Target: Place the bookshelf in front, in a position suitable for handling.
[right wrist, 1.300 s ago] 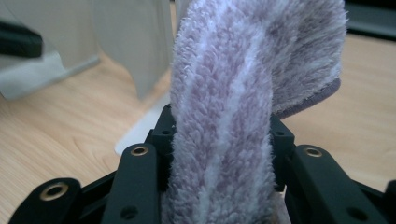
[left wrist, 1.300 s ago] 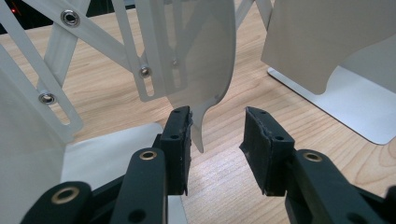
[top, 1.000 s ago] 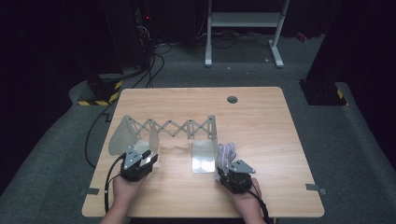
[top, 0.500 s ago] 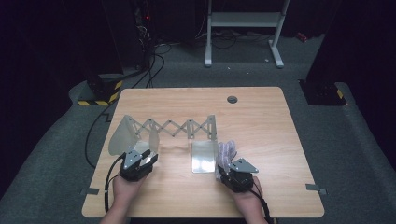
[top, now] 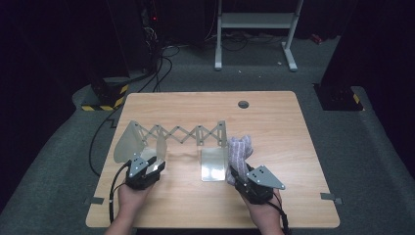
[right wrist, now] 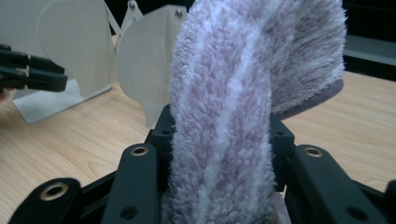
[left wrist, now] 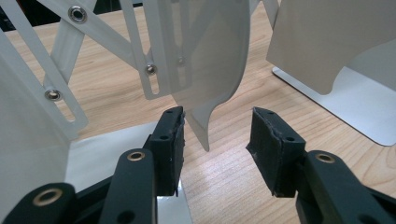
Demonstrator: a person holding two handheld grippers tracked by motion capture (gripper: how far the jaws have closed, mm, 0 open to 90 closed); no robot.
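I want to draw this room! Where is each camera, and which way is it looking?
High view: above the person's side, looking forward and down at the wooden table; both hands show, with left gripper and right gripper.
Left gripper view: rides the left gripper, looking along its open jaws at the white folding rack.
Right gripper view: rides the right gripper, looking along jaws clamping a fuzzy purple sock.
All three share the rack.

A light wooden surface (top: 274,117) with a round cable hole (top: 243,104) is set on grey carpet (top: 372,161). Beyond the surface, a white metal stand (top: 254,29) is seen against darkness. Left of the surface, black cables (top: 161,63) and yellow-black hazard tape (top: 105,104) are laid on the carpet. Grey tape tabs (top: 329,197) are fixed at the surface's near corners.
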